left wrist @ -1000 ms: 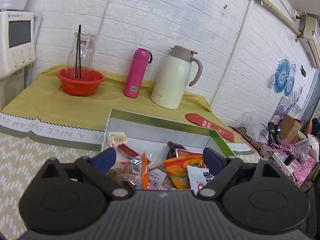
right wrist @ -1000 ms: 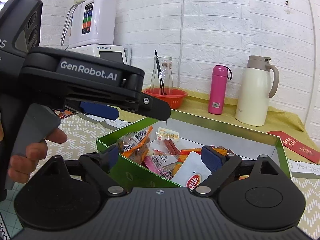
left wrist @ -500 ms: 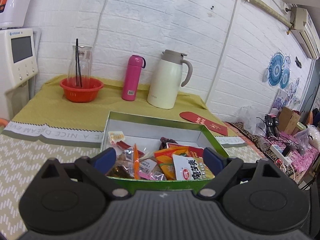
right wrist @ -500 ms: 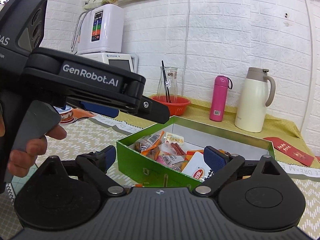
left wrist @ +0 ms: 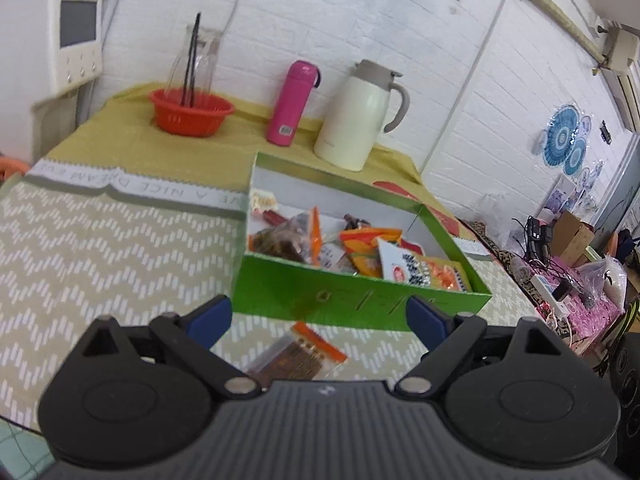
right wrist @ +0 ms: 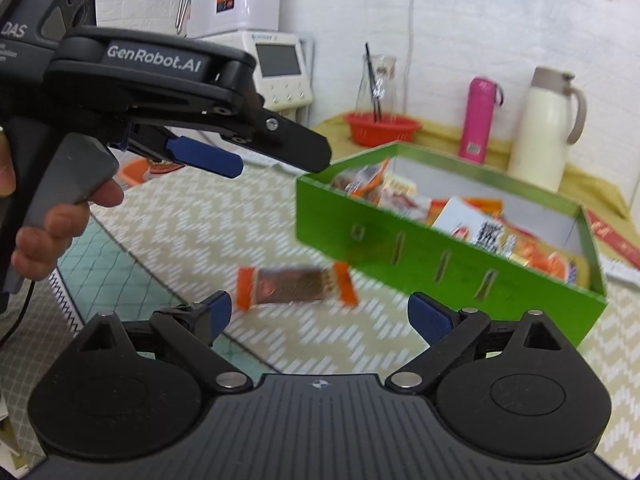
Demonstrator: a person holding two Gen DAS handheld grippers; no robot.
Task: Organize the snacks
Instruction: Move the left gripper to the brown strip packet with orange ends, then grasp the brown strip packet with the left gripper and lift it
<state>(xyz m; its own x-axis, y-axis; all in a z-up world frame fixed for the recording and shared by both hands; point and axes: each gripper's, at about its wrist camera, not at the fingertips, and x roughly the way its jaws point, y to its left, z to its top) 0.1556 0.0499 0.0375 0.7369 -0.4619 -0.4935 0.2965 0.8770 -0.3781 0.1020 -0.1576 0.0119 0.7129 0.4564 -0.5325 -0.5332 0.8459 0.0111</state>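
A green box (left wrist: 360,300) (right wrist: 440,256) holds several snack packets, among them a white packet (left wrist: 400,264) (right wrist: 476,224). One orange-ended snack packet (left wrist: 298,354) (right wrist: 294,284) lies on the patterned cloth in front of the box. My left gripper (left wrist: 318,318) hangs open just above that packet, nothing between its blue pads. In the right wrist view the left gripper (right wrist: 224,160) reaches in from the left, held by a hand (right wrist: 52,216). My right gripper (right wrist: 320,316) stands open near the loose packet and holds nothing.
At the back stand a cream jug (left wrist: 358,116), a pink flask (left wrist: 294,104), a red basket (left wrist: 192,114) with a glass carafe, and a white appliance (left wrist: 74,38). A red envelope (right wrist: 612,232) lies right of the box. Cluttered shelves sit far right.
Both grippers drew back from over the box and dipped lower. The box now lies ahead of them, and a loose packet on the cloth has come into view.
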